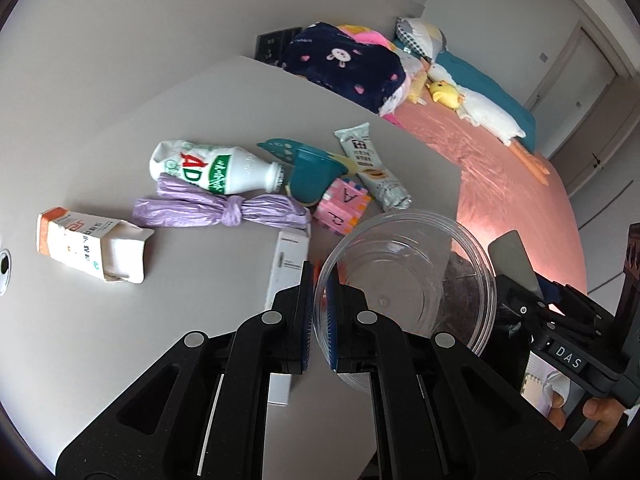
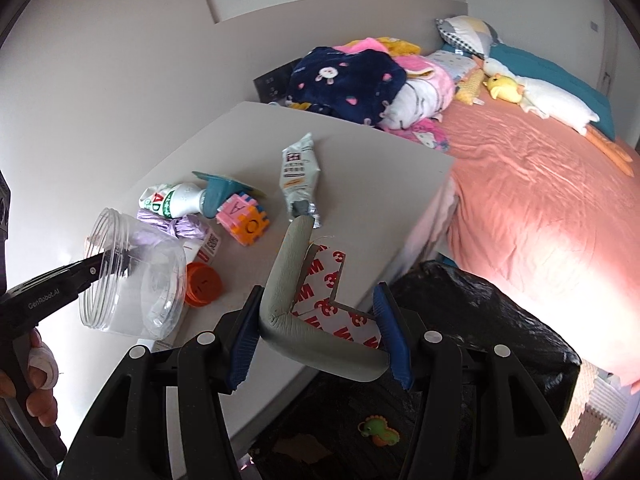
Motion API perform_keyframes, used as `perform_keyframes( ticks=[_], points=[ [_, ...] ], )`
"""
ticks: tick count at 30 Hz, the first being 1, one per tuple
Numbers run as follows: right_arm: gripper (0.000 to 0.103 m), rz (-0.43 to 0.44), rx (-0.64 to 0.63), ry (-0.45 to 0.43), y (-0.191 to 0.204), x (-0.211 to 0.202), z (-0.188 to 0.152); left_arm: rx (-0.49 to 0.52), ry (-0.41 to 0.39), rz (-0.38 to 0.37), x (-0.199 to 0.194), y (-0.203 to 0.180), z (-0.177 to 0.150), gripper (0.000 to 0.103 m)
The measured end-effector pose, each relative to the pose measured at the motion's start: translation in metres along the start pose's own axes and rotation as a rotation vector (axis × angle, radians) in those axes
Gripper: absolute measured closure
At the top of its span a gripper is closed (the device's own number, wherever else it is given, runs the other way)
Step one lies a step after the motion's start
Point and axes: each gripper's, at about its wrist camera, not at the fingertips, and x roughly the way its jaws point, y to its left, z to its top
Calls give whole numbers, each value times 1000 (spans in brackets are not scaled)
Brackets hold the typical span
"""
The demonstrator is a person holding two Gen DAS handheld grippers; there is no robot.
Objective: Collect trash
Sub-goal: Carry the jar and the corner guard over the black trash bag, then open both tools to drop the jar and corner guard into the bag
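Note:
My left gripper (image 1: 320, 276) is shut on the rim of a clear plastic jar (image 1: 404, 276), held lifted above the table; in the right wrist view this jar (image 2: 132, 276) hangs tilted at the left. My right gripper (image 2: 318, 292) is shut on a grey foam corner guard (image 2: 284, 280) with red-lettered tape backing, held over the table's near corner. Below it gapes a black trash bag (image 2: 460, 320). On the grey table (image 1: 120, 120) lie a white bottle (image 1: 208, 168), a knotted purple bag (image 1: 228, 212), an open carton (image 1: 92, 244) and a snack wrapper (image 1: 372, 164).
A teal plastic piece (image 1: 312, 172), a pink letter cube (image 1: 344, 208), a white box (image 1: 288, 264) and an orange lid (image 2: 204, 284) also lie on the table. A bed (image 2: 540, 208) with clothes and plush toys stands to the right. A green toy (image 2: 380, 434) lies below.

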Motion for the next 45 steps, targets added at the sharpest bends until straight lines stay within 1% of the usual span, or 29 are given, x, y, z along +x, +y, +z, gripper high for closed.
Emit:
perform_keyframes(
  ticks=[9, 23, 31, 33, 34, 35, 36, 37, 38, 39, 40, 42, 45],
  points=[
    [47, -54, 79, -29, -38, -25, -16, 110, 32, -67, 15, -55, -2, 98],
    [46, -133, 183, -48, -87, -54, -38, 246, 96, -144, 37, -115, -16, 98],
    [46, -181, 276, -50, -118, -73, -52, 342, 154, -185, 49, -150, -28, 98],
    [44, -178, 303, -54, -125, -79, -55, 371, 193, -211, 54, -158, -32, 97],
    [42, -177, 328, -59, -130, -82, -57, 390, 228, -226, 57, -162, -33, 94],
    [30, -187, 360, -73, -135, -87, -59, 407, 263, -232, 61, -166, -36, 87],
    [22, -189, 377, -85, -139, -90, -60, 424, 291, -226, 64, -170, -39, 51],
    [22, -199, 400, -100, -143, -94, -62, 436, 293, -211, 65, -173, -41, 10],
    [22, -203, 410, -104, -146, -96, -63, 439, 258, -200, 62, -174, -43, 6],
    [21, -206, 417, -106, -148, -98, -63, 449, 213, -195, 57, -175, -45, 6],
    [21, -208, 423, -109, -150, -99, -64, 470, 198, -188, 55, -178, -47, 6],
    [21, -208, 430, -112, -152, -101, -65, 496, 194, -169, 55, -181, -49, 6],
    [21, -200, 432, -115, -152, -101, -65, 479, 192, -155, 56, -178, -48, 6]
  ],
)
